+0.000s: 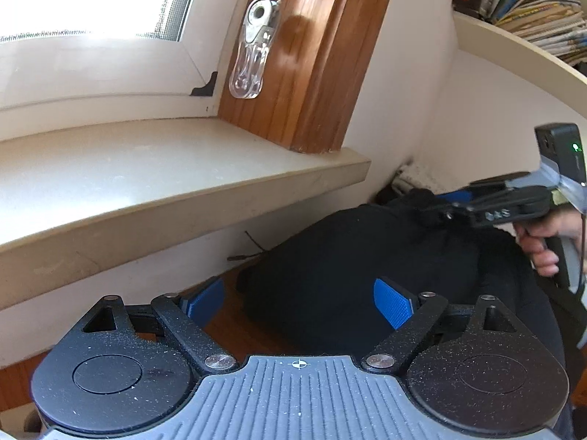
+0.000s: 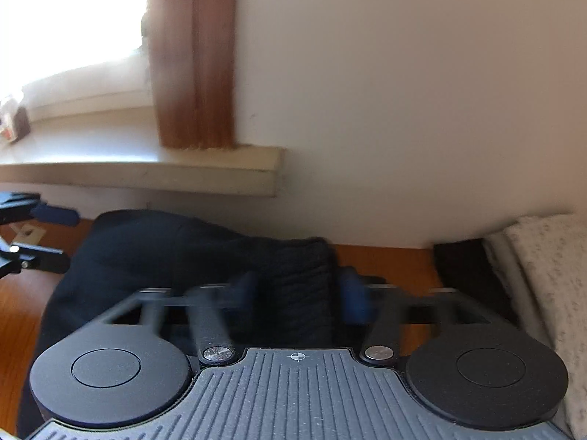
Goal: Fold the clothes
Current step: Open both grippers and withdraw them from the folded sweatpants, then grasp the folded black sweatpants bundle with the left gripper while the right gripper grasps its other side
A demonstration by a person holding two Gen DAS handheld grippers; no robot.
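Right now your left gripper sits low in the left wrist view with its blue pads spread wide apart and nothing between them. Beyond them, in the lower middle of that frame, the black garment lies bunched on the wooden tabletop, under the pale window sill.

At the right edge of the same frame your right hand grips the handle of the right gripper, whose tip is pinched on a raised fold of the black cloth. The right wrist view agrees: a ribbed edge of the black garment runs up between the right gripper's blurred blue pads, which press in on it from both sides. The rest of the cloth spreads toward the left of that frame over the wood. A pale speckled fabric lies folded at the right edge, apart from the dark one.
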